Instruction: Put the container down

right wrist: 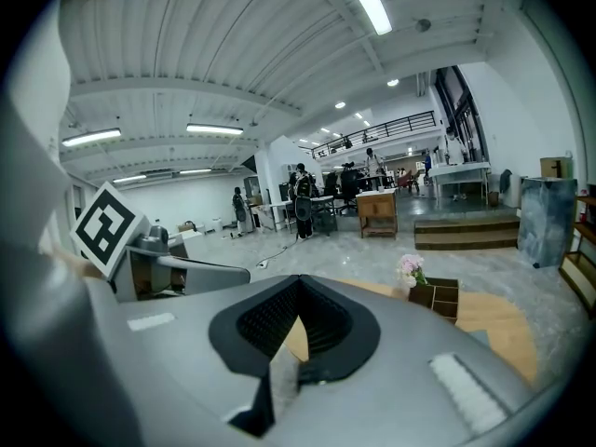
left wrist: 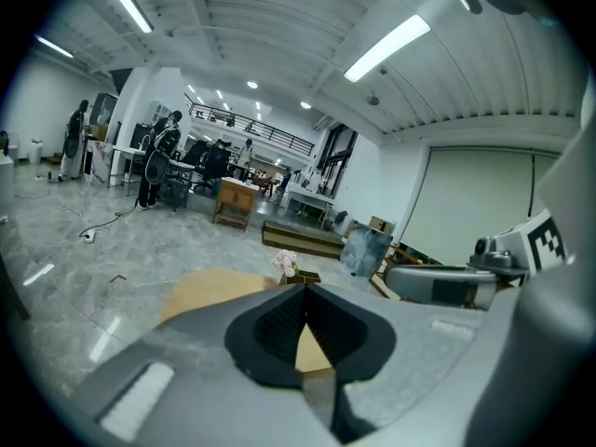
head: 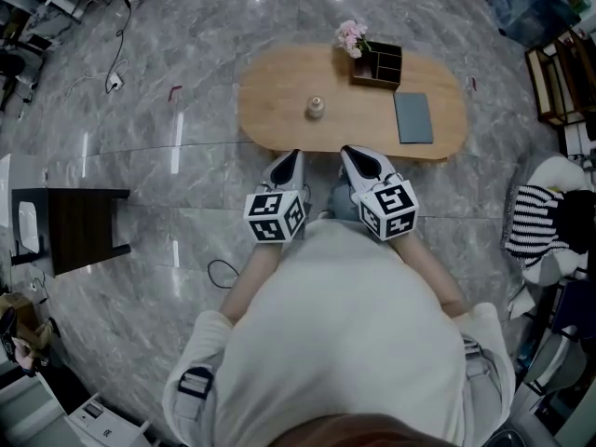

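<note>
A small pale round container (head: 316, 108) stands upright on the oval wooden table (head: 279, 101), near its middle. My left gripper (head: 294, 156) and right gripper (head: 349, 152) hover side by side just short of the table's near edge, both pointing toward it. Each is shut with nothing between its fingers. In the left gripper view the left gripper (left wrist: 304, 287) has its jaws meeting at the tip, and the right gripper (right wrist: 298, 279) looks the same in its own view. The jaws hide the container in both gripper views.
A dark compartment box (head: 378, 65) with pink flowers (head: 351, 37) sits at the table's far side, and a grey pad (head: 413, 117) lies at its right end. A black side table (head: 79, 226) stands to the left. Striped cloth (head: 533, 222) is piled at the right.
</note>
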`<state>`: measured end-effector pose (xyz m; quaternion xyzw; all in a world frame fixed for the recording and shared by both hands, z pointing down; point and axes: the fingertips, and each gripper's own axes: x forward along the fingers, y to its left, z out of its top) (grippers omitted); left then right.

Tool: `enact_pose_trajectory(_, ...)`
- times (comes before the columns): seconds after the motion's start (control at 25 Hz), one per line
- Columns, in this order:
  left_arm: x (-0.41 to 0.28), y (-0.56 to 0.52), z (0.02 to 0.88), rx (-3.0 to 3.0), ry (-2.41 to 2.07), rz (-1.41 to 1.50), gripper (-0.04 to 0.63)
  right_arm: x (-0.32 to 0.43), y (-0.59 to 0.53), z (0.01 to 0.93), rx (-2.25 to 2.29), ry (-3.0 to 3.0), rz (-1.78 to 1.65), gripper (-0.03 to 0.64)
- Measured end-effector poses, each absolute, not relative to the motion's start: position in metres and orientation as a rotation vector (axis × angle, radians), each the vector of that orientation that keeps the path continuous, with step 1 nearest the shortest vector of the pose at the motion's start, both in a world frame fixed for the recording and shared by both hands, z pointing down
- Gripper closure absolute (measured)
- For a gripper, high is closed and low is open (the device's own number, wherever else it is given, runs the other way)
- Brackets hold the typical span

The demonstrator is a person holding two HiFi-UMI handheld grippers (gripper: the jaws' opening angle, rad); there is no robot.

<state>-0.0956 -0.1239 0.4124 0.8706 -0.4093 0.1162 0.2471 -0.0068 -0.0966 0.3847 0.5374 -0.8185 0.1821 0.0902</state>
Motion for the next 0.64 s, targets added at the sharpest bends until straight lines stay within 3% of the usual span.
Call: enact_pose_trajectory(0.64,-0.0931,-0.1325,0.4212,2.331,-1.117,0.311,0.597,-0.0007,-0.1053,0.3856,1.593,-2.446,0.532,0.617)
